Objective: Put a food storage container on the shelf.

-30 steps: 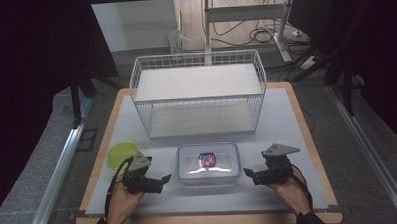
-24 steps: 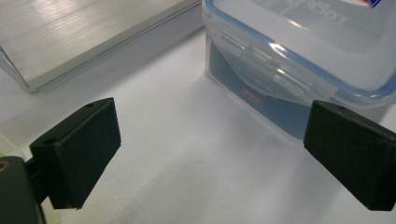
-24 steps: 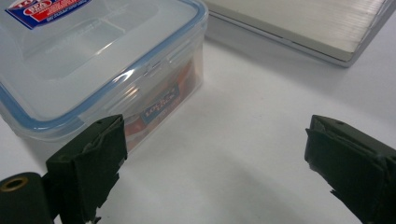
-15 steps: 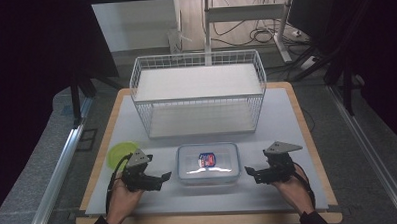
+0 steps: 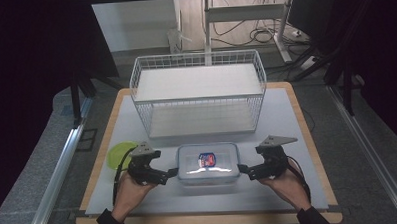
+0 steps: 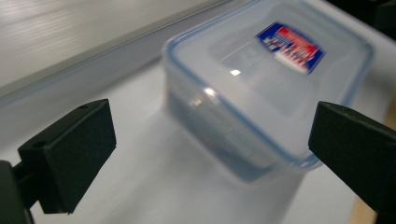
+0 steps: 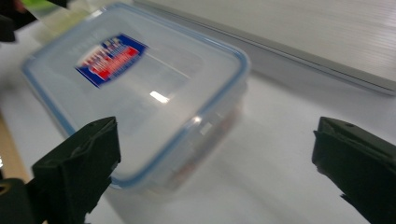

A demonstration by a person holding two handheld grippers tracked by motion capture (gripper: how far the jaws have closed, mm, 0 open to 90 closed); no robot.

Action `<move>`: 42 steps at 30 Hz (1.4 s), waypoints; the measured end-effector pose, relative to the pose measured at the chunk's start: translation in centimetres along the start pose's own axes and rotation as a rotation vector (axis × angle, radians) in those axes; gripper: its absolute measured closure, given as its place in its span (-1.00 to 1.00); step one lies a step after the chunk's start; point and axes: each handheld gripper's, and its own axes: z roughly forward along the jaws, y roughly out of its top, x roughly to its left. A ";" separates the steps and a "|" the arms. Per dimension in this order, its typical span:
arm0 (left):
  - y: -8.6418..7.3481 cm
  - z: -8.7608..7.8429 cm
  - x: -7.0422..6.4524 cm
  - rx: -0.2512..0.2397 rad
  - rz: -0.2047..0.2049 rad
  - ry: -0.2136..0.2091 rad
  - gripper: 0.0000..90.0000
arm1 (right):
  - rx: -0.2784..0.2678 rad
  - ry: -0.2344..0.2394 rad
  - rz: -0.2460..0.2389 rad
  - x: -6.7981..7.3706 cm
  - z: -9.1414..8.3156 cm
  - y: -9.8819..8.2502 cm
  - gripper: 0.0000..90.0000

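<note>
Setting: dim room, cables and stand legs on the floor at 12 o'clock; white worktop (image 5: 287, 119) with a wooden border.
Fixtures: white wire basket (image 5: 198, 94) at the 12 o'clock side of the worktop; green disc (image 5: 119, 154) at 9 o'clock, just beside the left hand.
Object: clear lidded container (image 5: 208, 163), blue seal round the lid, red-and-blue label on top; sits flat at the 6 o'clock side of the worktop, between the two claws, near the basket's front but apart from it.
Left claw (image 5: 169, 173): released, jaws spread wide; in the left gripper view the container's (image 6: 261, 88) short end lies ahead, between the jaw lines, not yet touched as far as I can tell.
Right claw (image 5: 242, 168): released, jaws wide apart; in the right gripper view one jaw overlaps the container's (image 7: 140, 93) near corner; contact cannot be told.
Step in hand (judgement): two-sided approach to the container's short ends, at 9 and 3 o'clock, for a lift or lid work.
Technique (judgement): bring both claws in level and together, so the container does not slide or twist; seat the jaws over the lid rim or end latches, not the smooth wall; close gently, since thin plastic flexes.
Risk (judgement): uneven push skates the container toward the basket.
</note>
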 end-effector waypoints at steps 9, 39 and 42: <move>0.4 2.6 0.6 0.065 -0.042 -0.096 -0.98 | 0.088 0.102 0.027 0.5 2.3 1.0 -0.79; -0.1 1.4 -1.3 0.076 -0.028 -0.134 -0.45 | 0.078 0.219 0.168 0.4 1.6 -0.3 -0.19; -0.4 1.0 -1.5 0.067 -0.051 -0.139 -0.34 | 0.070 0.210 0.164 0.7 1.1 -0.5 -0.13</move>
